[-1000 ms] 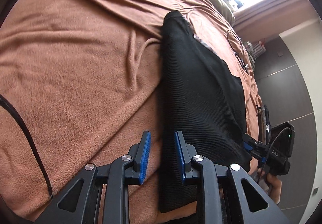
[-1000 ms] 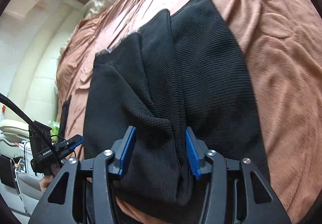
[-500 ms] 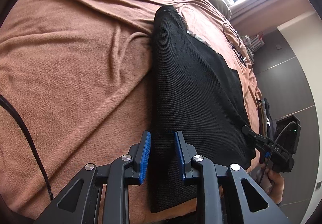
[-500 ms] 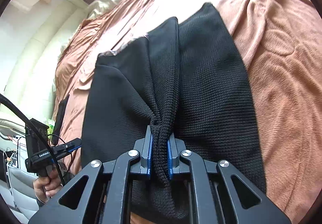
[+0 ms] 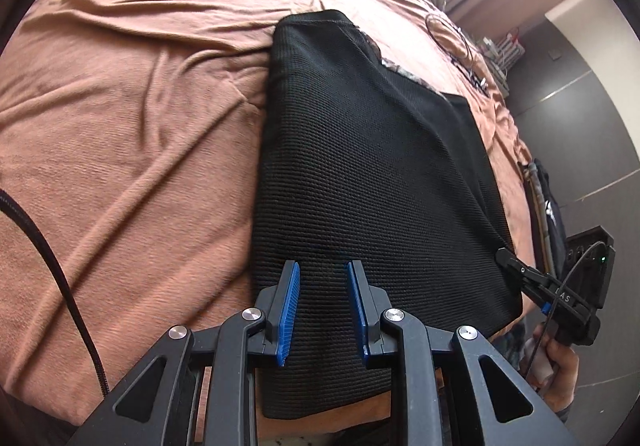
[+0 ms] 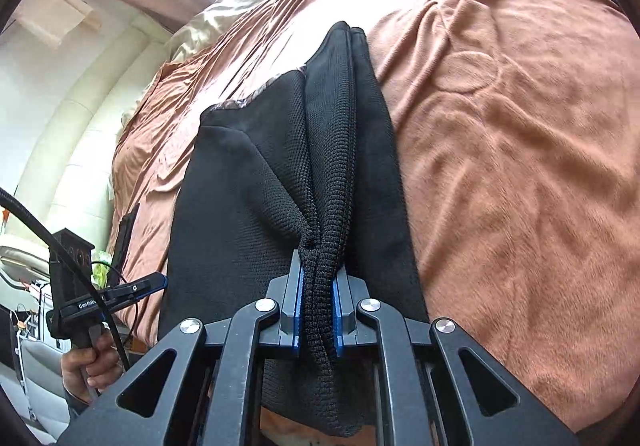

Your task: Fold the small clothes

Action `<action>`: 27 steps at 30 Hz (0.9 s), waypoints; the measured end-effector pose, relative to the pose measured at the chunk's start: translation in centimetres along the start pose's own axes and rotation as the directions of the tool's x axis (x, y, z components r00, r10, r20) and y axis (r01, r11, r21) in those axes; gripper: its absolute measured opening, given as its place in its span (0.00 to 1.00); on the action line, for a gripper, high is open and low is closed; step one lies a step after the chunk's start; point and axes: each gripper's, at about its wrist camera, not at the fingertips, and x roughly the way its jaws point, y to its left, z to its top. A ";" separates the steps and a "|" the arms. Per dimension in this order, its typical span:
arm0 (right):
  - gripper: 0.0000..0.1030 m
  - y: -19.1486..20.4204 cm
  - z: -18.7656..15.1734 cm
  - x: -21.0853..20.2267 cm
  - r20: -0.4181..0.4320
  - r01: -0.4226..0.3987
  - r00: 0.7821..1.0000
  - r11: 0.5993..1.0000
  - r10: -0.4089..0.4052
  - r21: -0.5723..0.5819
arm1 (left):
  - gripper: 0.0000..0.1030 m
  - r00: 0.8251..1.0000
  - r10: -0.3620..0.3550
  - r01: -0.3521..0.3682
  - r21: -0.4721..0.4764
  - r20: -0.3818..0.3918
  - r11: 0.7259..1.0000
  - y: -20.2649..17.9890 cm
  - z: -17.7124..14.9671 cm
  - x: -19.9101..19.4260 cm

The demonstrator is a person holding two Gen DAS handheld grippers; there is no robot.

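right wrist view: right gripper [image 6: 318,310] clamped on bunched near edge of black knit garment [image 6: 240,213], fold begun, unfinished; left gripper [image 5: 322,310] slightly parted, holding nothing, above brown blanket [image 5: 132,117].

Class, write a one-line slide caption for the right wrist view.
Right gripper shut on a bunched edge of the black knit garment lying on the brown bedspread.

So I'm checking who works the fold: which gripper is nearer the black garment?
Right. The right gripper is clamped on a bunched fold of the black garment; the left gripper hovers open over its near end, pads not pressing it.
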 end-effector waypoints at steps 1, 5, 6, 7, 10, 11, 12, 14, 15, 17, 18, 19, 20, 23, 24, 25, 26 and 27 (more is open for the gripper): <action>0.08 -0.1 -0.2 -0.1 0.003 -0.001 1.000 1.000 0.001 0.003 | 0.24 1.000 0.007 -0.007 0.006 -0.002 1.000 -0.2 -0.1 0.1; 0.08 -0.2 -0.5 0.0 -0.005 0.004 1.000 1.000 -0.004 0.000 | 0.24 1.000 0.027 -0.027 0.019 -0.008 0.999 -0.8 0.0 0.4; 0.08 0.0 -0.5 0.1 -0.014 0.010 1.000 1.000 -0.010 -0.010 | 0.24 1.000 0.030 -0.029 0.021 -0.008 0.999 -0.7 0.0 0.3; 0.09 0.2 -0.5 0.0 -0.012 0.015 1.000 1.000 -0.015 -0.023 | 0.24 0.999 0.032 -0.032 0.022 -0.008 0.999 -0.7 0.0 0.3; 0.11 -0.3 0.0 -0.6 -0.016 0.020 1.000 1.000 -0.020 -0.023 | 0.24 0.999 0.040 -0.040 0.023 -0.005 0.999 -0.5 -0.1 0.0; 0.11 -0.4 0.1 -0.6 -0.023 0.018 1.000 1.000 -0.018 -0.017 | 0.24 0.999 0.044 -0.044 0.021 -0.002 0.999 -0.3 -0.1 -0.1; 0.11 -0.5 0.2 -0.7 -0.029 0.015 0.999 1.000 -0.015 -0.008 | 0.24 0.999 0.046 -0.046 0.019 0.000 0.999 -0.3 -0.1 -0.1; 0.12 -0.6 0.1 -1.1 -0.029 0.021 0.999 1.000 -0.021 -0.009 | 0.24 0.999 0.046 -0.046 0.015 0.000 0.999 0.0 -0.1 -0.2; 0.14 -0.5 0.0 -1.4 -0.029 0.036 0.999 0.999 -0.037 -0.021 | 0.24 0.999 0.045 -0.045 0.013 0.000 0.999 0.2 -0.2 -0.3; 0.15 0.1 -0.3 -1.9 -0.031 0.071 0.997 0.996 -0.073 -0.062 | 0.24 0.999 0.040 -0.040 0.010 -0.002 0.999 0.5 -0.4 -0.3; 0.15 0.4 -0.5 -2.1 -0.033 0.087 0.995 0.992 -0.090 -0.087 | 0.24 0.999 0.035 -0.035 0.008 -0.003 0.999 0.6 -0.5 -0.3; 0.15 0.8 -0.8 -2.3 -0.035 0.105 0.993 0.988 -0.110 -0.110 | 0.24 1.000 0.031 -0.031 0.007 -0.003 0.999 0.7 -0.6 -0.4; 0.15 1.1 -1.0 -2.5 -0.041 0.119 0.991 0.984 -0.126 -0.131 | 0.24 1.000 0.029 -0.029 0.007 -0.003 1.000 0.7 -0.7 -0.4; 0.15 1.4 -1.5 -2.6 -0.068 0.117 0.990 0.983 -0.127 -0.140 | 0.24 1.000 0.015 -0.015 -0.003 -0.002 1.000 1.0 -0.9 -0.4; 0.15 1.3 -1.5 -2.6 -0.073 0.112 0.990 0.985 -0.122 -0.134 | 0.24 1.000 0.009 -0.009 -0.008 -0.001 1.000 1.1 -0.9 -0.3; 0.15 1.2 -1.5 -2.6 -0.075 0.104 0.991 0.986 -0.115 -0.128 | 0.24 1.000 0.004 -0.004 -0.013 -0.002 1.000 1.2 -1.0 -0.2; 0.15 1.1 -1.5 -2.6 -0.077 0.098 0.991 0.988 -0.107 -0.123 | 0.24 1.000 0.004 -0.004 -0.015 -0.005 1.000 1.3 -1.1 -0.2; 0.14 0.8 -1.5 -2.6 -0.076 0.092 0.992 0.989 -0.101 -0.118 | 0.24 1.000 0.004 -0.004 -0.016 -0.009 1.000 1.3 -1.2 -0.1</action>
